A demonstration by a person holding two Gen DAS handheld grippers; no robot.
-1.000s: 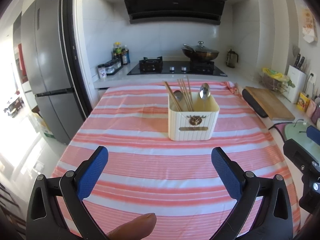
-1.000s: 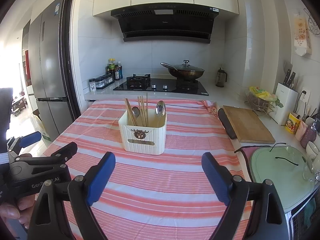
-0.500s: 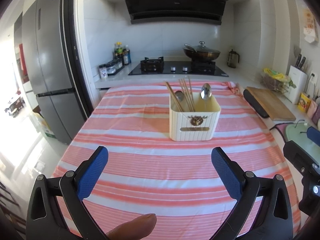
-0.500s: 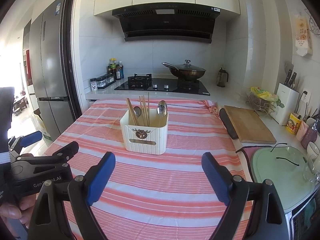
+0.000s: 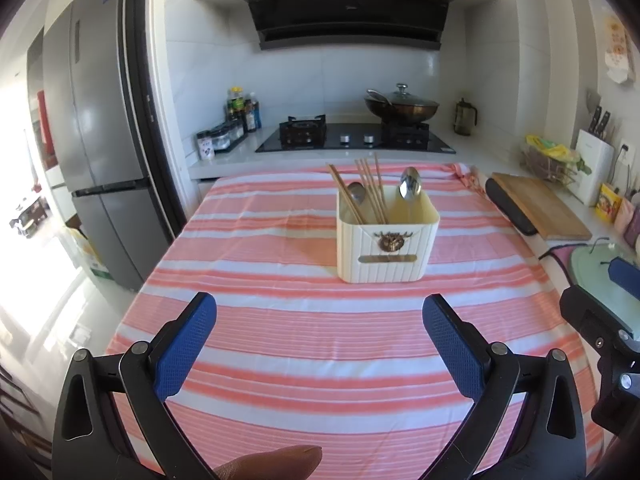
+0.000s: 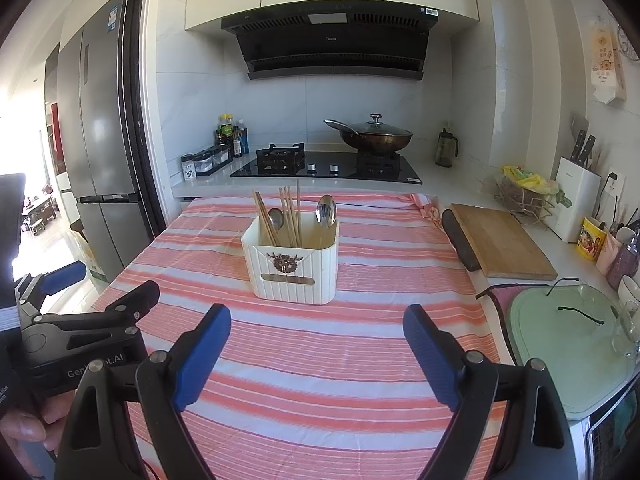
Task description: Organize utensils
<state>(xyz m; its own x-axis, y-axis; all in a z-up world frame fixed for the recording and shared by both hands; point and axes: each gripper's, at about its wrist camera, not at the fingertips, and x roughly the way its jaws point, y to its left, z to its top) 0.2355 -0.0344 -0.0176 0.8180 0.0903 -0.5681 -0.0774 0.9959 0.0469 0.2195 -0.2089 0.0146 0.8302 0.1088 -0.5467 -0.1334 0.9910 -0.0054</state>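
One cream utensil holder (image 5: 387, 246) stands on the striped tablecloth (image 5: 280, 320), toward its far edge. In it are two metal spoons (image 5: 410, 184) and a bundle of wooden chopsticks (image 5: 370, 192) — too tightly packed to count exactly. On the counter past the cloth's right edge lies one wooden cutting board (image 5: 540, 210); beyond its far edge, one lidded wok (image 5: 401, 105) — and two grippers, both spread wide.

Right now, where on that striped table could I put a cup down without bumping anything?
The striped cloth is bare between the white utensil holder and both open grippers, left and right. Left of the holder is free too. The right counter is crowded: cutting board, glass lid, mugs.
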